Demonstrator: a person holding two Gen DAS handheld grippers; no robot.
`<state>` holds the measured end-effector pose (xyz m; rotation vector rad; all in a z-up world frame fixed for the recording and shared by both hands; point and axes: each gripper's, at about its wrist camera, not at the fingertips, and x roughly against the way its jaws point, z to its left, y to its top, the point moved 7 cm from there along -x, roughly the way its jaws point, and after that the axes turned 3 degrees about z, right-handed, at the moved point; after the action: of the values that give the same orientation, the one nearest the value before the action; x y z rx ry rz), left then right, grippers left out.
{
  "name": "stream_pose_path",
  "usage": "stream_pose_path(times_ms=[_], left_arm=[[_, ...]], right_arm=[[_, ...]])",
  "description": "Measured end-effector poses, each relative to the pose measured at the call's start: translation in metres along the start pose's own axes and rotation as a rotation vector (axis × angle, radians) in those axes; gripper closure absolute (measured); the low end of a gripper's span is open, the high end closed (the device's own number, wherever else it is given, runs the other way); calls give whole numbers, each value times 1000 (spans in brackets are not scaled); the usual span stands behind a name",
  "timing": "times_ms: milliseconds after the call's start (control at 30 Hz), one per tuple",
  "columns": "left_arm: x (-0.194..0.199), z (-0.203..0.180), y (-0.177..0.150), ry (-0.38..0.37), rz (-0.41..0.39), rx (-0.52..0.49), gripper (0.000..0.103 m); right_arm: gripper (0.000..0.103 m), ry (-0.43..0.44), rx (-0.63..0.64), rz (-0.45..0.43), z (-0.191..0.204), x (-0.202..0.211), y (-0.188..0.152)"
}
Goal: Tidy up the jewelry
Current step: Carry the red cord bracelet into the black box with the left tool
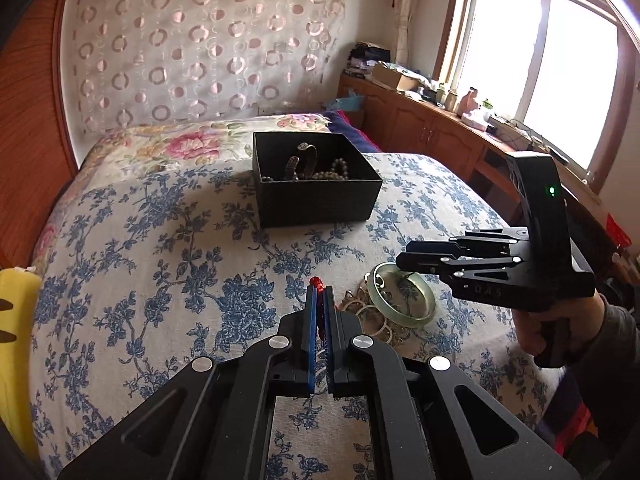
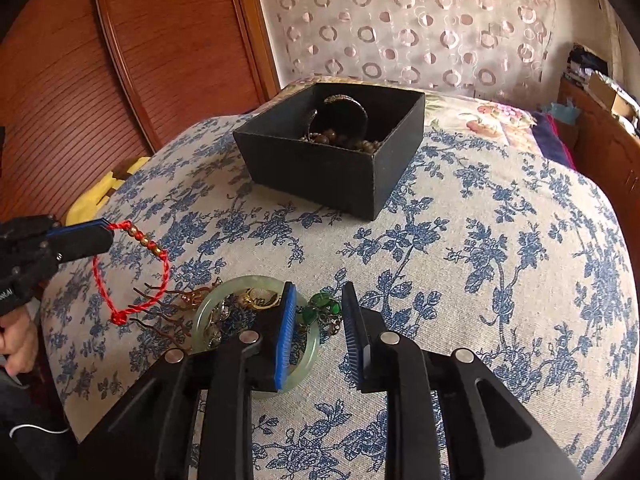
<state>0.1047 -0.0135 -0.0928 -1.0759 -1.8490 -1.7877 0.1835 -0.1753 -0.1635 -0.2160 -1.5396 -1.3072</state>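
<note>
A black open box sits on the floral bedspread and holds a dark bangle and brown beads. My left gripper is shut on a red cord bracelet with small beads, which hangs lifted above the cloth left of the jewelry pile. My right gripper is open and hovers over the pile: a pale green jade bangle, green bead earrings, gold pieces and a brown hair comb. The jade bangle also shows in the left wrist view.
The bed's blue floral cover spreads around. A wooden headboard stands to the left, a yellow cloth at the bed edge. A wooden cabinet with clutter runs under the window on the right.
</note>
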Motion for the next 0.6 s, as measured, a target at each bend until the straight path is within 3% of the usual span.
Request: stream_pose_path(times_ms=[67,233,600], left_arm=[[-1,-1,-3,0,3,1,101],[-4,0,-4,0,9,2,101],[-4,0,-4,1,4,2,101]], right_arm=[[78,7,-10,9,-3,-1,0],[94,26,-45,-6,-10,4,2],[94,-16,-29,-53,-19,21,6]])
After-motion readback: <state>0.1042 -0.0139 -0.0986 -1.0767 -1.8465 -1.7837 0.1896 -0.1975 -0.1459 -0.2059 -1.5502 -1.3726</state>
